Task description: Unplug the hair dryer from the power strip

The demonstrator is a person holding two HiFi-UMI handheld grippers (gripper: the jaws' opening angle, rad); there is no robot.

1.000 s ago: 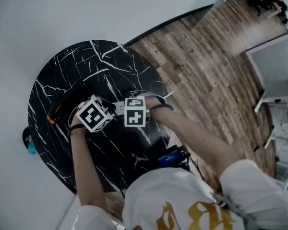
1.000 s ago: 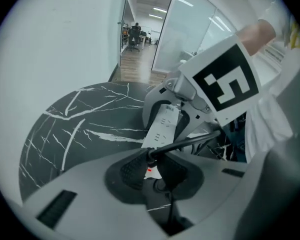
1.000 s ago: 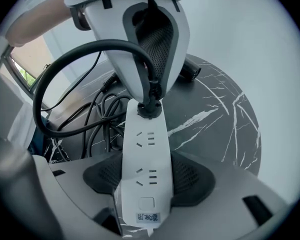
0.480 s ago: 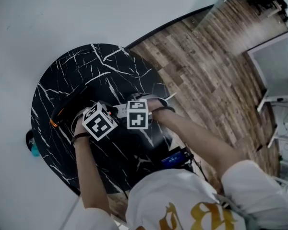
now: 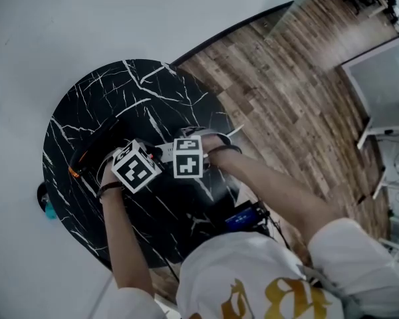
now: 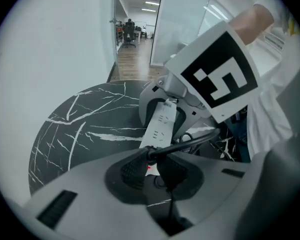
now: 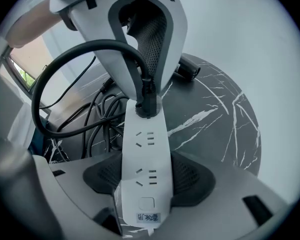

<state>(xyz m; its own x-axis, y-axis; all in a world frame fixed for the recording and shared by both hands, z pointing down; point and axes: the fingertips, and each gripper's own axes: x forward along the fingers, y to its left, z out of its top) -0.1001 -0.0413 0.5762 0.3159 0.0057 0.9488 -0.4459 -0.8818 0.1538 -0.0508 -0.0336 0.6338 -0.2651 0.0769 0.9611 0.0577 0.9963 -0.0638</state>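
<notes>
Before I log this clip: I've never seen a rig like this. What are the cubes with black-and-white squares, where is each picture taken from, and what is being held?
There is no robot here. A person holds a two-jaw gripper in each hand, and the patterned cube on each is part of that gripper. One picture comes from a camera on the person's head, looking down on the round black marble-look table. The other two come from cameras riding on the grippers, looking along their jaws. The right gripper is clamped on the sides of the long white power strip. The left gripper is closed on the black plug seated at the strip's other end. Loose black cables lie beside the strip. The dark object with an orange edge may be the hair dryer, but I can't be sure.
</notes>
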